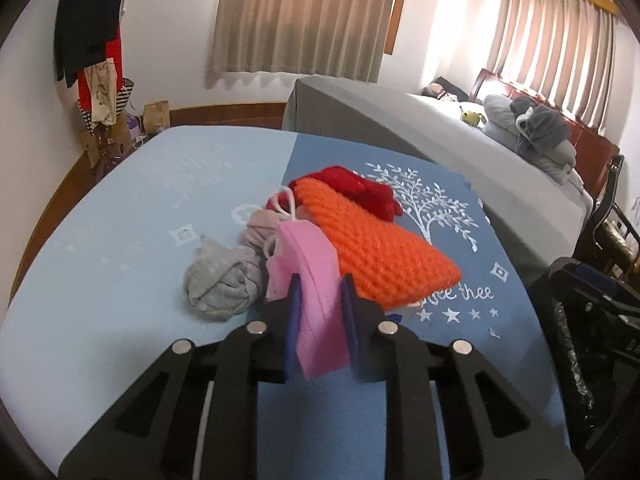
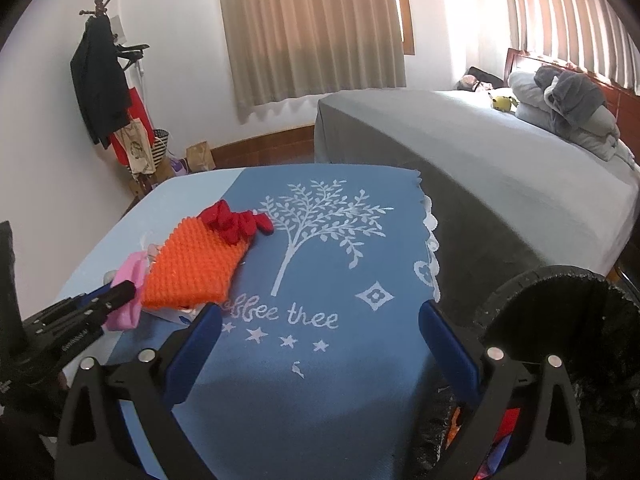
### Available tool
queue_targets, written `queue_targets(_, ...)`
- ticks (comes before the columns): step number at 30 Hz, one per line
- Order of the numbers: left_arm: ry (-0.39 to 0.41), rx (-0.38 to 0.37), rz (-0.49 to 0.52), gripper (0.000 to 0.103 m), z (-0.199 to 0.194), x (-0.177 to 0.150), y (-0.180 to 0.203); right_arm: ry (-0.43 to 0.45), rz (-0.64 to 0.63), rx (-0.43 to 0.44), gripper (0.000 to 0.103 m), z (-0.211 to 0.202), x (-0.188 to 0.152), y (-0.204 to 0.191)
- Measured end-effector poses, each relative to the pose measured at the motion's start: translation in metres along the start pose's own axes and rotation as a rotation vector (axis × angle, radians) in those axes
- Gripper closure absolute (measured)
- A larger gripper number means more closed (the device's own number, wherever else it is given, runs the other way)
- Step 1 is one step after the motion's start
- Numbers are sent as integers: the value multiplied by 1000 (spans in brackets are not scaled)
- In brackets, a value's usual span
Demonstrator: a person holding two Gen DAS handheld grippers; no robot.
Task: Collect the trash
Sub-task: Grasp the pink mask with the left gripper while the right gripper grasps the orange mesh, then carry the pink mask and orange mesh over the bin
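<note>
Here | left gripper (image 1: pixel 320 300) clamps pink mask (image 1: pixel 316 280) | right gripper (image 2: pixel 320 336) fingers apart over blue cloth (image 2: pixel 320 400) | bed (image 2: pixel 500 168) beside, curtains (image 2: pixel 312 32) behind

Landmark: knitted cloth (image 1: pixel 376 236) on table (image 1: pixel 100 280). Glove (image 1: pixel 360 190) lies on its far end. Face mask (image 1: pixel 312 280) just left of it, clamped between left gripper (image 1: pixel 320 300) fingers. Bundled rag (image 1: pixel 224 280) further left. Bin (image 2: pixel 560 320) well right, off table edge. Bed (image 2: pixel 500 168) behind-right.
</note>
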State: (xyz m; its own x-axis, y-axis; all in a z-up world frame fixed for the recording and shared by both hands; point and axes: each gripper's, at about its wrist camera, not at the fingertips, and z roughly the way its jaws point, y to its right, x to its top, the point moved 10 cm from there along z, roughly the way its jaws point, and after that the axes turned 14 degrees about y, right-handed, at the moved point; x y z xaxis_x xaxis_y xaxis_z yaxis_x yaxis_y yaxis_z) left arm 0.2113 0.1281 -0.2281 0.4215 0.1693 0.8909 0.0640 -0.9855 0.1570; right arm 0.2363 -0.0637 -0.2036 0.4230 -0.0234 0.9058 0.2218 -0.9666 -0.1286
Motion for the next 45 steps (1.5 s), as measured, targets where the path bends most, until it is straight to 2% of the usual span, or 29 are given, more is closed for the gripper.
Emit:
queue_targets(9, 55, 28, 24, 85, -18, 21, -10, 16, 0, 30, 6, 3, 9, -15)
queue_targets(17, 91, 56, 45, 85, -20, 33, -22, 14, -29, 76, 6, 32, 19, -49)
queue_targets(25, 75, 85, 48, 85, -9, 24, -39, -66, -41, 121, 9, 73, 1, -79)
queue_targets(31, 63, 88, 38, 85, -6, 17, -45, -112, -46, 152, 14, 83, -16, -85)
queue_targets(36, 61, 87, 34, 85, -3, 16, -45, -138, -12, 197, 25, 85, -23, -90)
queue_targets(39, 60, 88, 34, 85, -3, 15, -46, -151, 3, 246, 42, 83, -24, -98)
queue_targets(40, 59, 89, 35, 85, -3, 15, -46, -156, 8, 265, 51, 81, -24, -101)
queue_targets(45, 59, 87, 43, 85, -3, 14, -46, -151, -20, 280, 65, 75, -20, -106)
